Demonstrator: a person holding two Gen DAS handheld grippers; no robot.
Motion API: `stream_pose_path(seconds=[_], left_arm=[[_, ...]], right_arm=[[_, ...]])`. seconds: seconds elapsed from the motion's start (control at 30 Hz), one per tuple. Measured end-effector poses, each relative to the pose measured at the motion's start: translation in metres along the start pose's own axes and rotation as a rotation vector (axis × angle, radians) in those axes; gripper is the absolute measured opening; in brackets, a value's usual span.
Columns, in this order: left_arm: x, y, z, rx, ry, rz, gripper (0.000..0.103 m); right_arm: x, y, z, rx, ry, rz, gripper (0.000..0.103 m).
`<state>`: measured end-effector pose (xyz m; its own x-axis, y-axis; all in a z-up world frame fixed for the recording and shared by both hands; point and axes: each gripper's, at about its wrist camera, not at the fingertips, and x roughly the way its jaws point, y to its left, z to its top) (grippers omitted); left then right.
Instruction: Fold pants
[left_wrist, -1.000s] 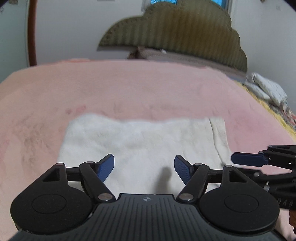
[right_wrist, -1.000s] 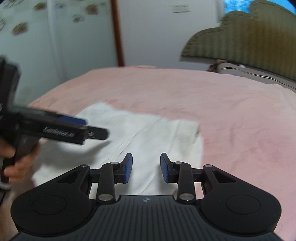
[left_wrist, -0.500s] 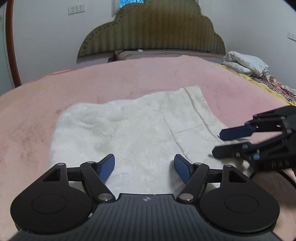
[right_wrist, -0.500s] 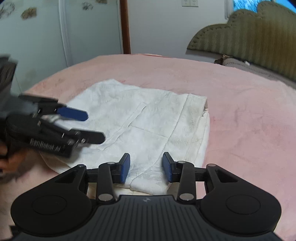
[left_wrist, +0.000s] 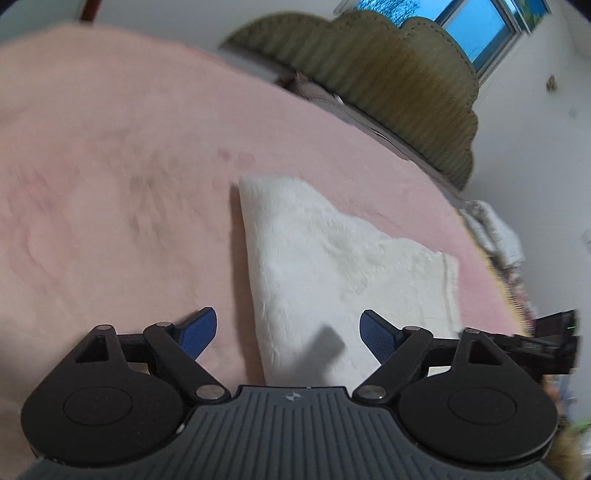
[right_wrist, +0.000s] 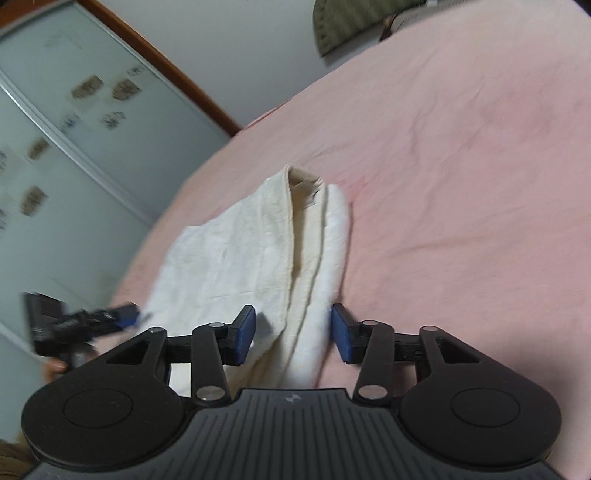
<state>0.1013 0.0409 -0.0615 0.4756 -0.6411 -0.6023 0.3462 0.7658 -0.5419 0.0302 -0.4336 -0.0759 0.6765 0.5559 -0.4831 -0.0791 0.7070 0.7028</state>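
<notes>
The white pants (left_wrist: 332, 258) are seen lying folded on the pink bed cover (left_wrist: 110, 166), with the stacked layers shown at their edge in the right wrist view. The left claw (left_wrist: 288, 332) is held released just above the near end of the pants, its jaws having just been opening, with nothing pressed between them. The right claw (right_wrist: 291, 334) is likewise released, its jaws having just been opening; the thick folded edge of the pants (right_wrist: 258, 251) lies between its blue pads (right_wrist: 243, 334) without being pinched.
</notes>
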Motion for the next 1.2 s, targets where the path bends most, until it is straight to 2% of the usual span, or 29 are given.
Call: stream_pose_path(seconds=[0.1, 0.23, 0.37, 0.4, 0.47, 0.5, 0.53, 0.57, 0.63, 0.73, 0.83, 0.93, 1.0, 1.07, 1.2], left_arm=[[0.005, 0.005, 0.002, -0.021, 0.010, -0.075, 0.093], [0.022, 0.001, 0.007, -0.024, 0.042, -0.161, 0.093], [0.039, -0.012, 0.005, 0.000, 0.024, -0.157, 0.091], [0.042, -0.014, 0.005, 0.003, 0.019, -0.149, 0.088], [0.046, -0.021, 0.003, 0.025, 0.011, -0.106, 0.079], [0.046, -0.025, 0.002, 0.049, 0.005, -0.073, 0.067], [0.045, -0.028, 0.001, 0.081, -0.002, -0.026, 0.051], [0.044, -0.031, -0.001, 0.113, -0.009, 0.014, 0.048], [0.040, -0.033, -0.004, 0.132, -0.034, 0.028, 0.034], [0.033, -0.036, -0.003, 0.145, -0.082, 0.049, 0.020], [0.020, -0.045, -0.003, 0.188, -0.139, 0.051, 0.014], [0.006, -0.053, 0.000, 0.234, -0.186, 0.055, 0.012], [-0.003, -0.056, 0.002, 0.276, -0.237, 0.095, 0.012], [-0.012, -0.056, 0.012, 0.302, -0.287, 0.125, 0.012], [-0.020, -0.046, 0.048, 0.305, -0.324, 0.176, 0.012]], right_arm=[[0.006, -0.010, 0.008, 0.046, 0.025, 0.081, 0.049], [0.019, -0.012, 0.018, 0.059, 0.056, 0.142, 0.050], [0.040, -0.004, 0.025, 0.057, 0.056, 0.160, 0.049], [0.045, -0.002, 0.027, 0.056, 0.055, 0.161, 0.048], [0.057, 0.007, 0.027, 0.023, 0.057, 0.131, 0.037], [0.062, 0.013, 0.027, 0.001, 0.057, 0.109, 0.036], [0.062, 0.016, 0.026, -0.015, 0.051, 0.096, 0.035], [0.061, 0.020, 0.025, -0.031, 0.045, 0.083, 0.032], [0.057, 0.026, 0.022, -0.060, 0.034, 0.063, 0.030], [0.050, 0.039, 0.019, -0.099, 0.014, 0.038, 0.026], [0.040, 0.057, 0.018, -0.158, 0.000, 0.010, 0.025], [0.035, 0.080, 0.025, -0.224, -0.021, 0.027, 0.025], [0.038, 0.097, 0.032, -0.275, -0.033, 0.038, 0.025], [0.045, 0.110, 0.040, -0.315, -0.047, 0.056, 0.025], [0.075, 0.127, 0.063, -0.370, -0.062, 0.067, 0.025]])
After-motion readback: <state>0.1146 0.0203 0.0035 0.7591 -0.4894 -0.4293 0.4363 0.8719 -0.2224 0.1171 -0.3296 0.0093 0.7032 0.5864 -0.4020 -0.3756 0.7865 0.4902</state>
